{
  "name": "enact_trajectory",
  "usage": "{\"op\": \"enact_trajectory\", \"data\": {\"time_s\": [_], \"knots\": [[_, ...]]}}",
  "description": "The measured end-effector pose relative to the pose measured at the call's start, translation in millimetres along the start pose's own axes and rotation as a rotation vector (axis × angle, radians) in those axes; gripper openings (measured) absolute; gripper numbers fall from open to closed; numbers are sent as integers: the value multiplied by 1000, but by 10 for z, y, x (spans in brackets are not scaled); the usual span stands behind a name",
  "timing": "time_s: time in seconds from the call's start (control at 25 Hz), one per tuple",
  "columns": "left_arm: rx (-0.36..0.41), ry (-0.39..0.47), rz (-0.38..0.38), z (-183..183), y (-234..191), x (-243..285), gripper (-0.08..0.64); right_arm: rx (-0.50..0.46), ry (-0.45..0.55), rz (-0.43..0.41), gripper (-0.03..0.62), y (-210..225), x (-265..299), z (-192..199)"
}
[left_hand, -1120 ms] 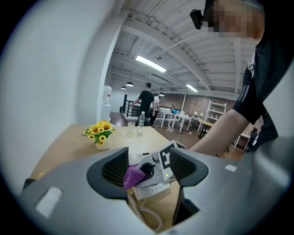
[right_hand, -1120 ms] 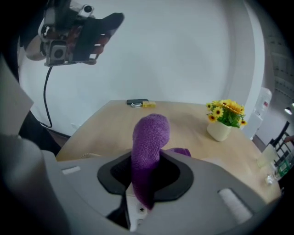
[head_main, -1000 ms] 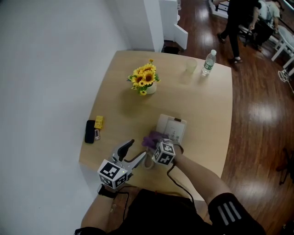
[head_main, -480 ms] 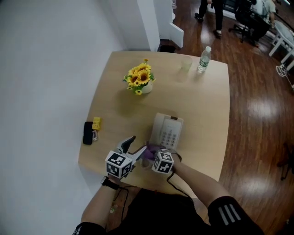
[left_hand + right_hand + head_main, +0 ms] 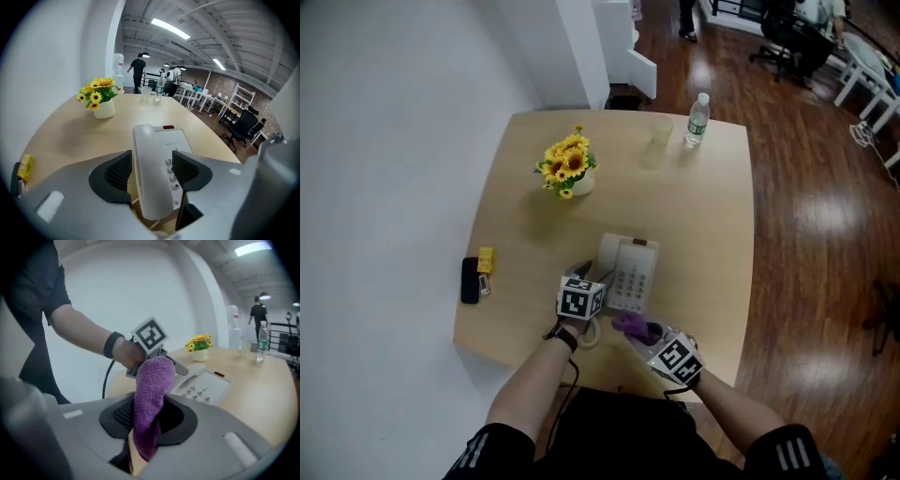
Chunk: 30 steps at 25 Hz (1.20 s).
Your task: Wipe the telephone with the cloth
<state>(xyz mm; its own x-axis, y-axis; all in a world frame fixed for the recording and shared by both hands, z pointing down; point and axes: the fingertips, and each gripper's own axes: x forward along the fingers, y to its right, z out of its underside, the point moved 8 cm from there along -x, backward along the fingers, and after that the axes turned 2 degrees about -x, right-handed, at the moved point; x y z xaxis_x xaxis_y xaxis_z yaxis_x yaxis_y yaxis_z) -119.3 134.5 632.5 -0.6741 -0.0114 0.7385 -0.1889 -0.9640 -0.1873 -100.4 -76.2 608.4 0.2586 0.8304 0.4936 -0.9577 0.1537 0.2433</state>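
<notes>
A white corded telephone (image 5: 635, 272) lies near the front edge of the pale wooden table (image 5: 708, 216), its keypad facing up. The left gripper (image 5: 597, 282) reaches in from the near side. In the left gripper view its tongs (image 5: 151, 171) are closed on the phone's handset (image 5: 148, 154), one black ribbed pad on each flank, with the number keys showing just to the right of the handset.

The right gripper (image 5: 646, 334) sits at the phone's near end, right of the left one. Its tongs (image 5: 147, 418) grip a purple terry cloth (image 5: 152, 390), which stands up in a thick fold between the pads. From the head view the cloth (image 5: 630, 323) is just beside the telephone's near edge – whether it touches cannot be told.

Farther back on the table stand a bunch of yellow sunflowers in a white pot (image 5: 565, 165), a clear plastic cup (image 5: 662, 131) and a clear water bottle (image 5: 697, 118). At the left edge – well apart from the phone – lie a flat black object (image 5: 470, 279) and a small yellow block (image 5: 486, 259).
</notes>
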Motion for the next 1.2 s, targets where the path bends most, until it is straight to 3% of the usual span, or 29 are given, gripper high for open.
{"op": "enact_trajectory", "data": {"time_s": [0.24, 0.72, 0.96, 1.2], "knots": [[-29, -54, -76, 5, 10, 328, 255, 146, 129, 108, 100, 148, -555, -58], [-52, -27, -116, 6, 12, 449, 221, 170, 168, 181, 100, 137, -726, -43], [-110, 44, 59, 5, -90, 296, 215, 212, 200, 212, 100, 111, -724, -77], [-154, 214, 350, -138, -92, -285, 213, 151, 229, 256, 100, 100, -712, -416]]}}
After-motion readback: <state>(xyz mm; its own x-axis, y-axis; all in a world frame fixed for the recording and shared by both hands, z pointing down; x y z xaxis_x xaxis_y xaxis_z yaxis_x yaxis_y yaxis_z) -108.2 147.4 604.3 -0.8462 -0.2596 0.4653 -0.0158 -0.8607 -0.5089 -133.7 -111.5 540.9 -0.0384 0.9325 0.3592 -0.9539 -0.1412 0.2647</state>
